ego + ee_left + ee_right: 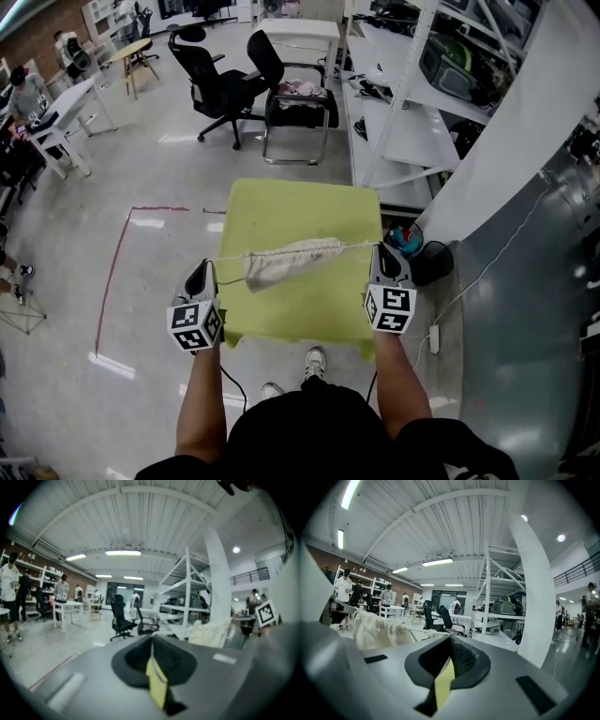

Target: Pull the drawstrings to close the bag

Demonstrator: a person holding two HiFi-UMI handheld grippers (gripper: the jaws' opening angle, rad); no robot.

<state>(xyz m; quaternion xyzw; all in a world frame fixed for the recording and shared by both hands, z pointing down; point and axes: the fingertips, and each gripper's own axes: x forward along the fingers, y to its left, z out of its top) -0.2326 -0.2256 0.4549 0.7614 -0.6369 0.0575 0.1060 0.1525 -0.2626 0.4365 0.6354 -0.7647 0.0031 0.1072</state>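
A cream drawstring bag [291, 262] hangs gathered above the yellow-green table [309, 211], stretched between my two grippers. Its left drawstring [230, 257] runs taut to my left gripper [207, 268], which is shut on it. Its right drawstring [357, 247] runs taut to my right gripper [380, 250], also shut on it. In the right gripper view the bag [375, 629] sits at the left, its cord [419, 630] leading into the shut right gripper [450, 641]. In the left gripper view the bag [209, 632] shows at the right beyond the shut left gripper [152, 641].
Two black office chairs [217, 86] stand beyond the table. A white shelving rack [412, 112] runs along the right. A black bin [429, 262] and a power strip [434, 338] lie right of the table. Red tape [112, 272] marks the floor at left.
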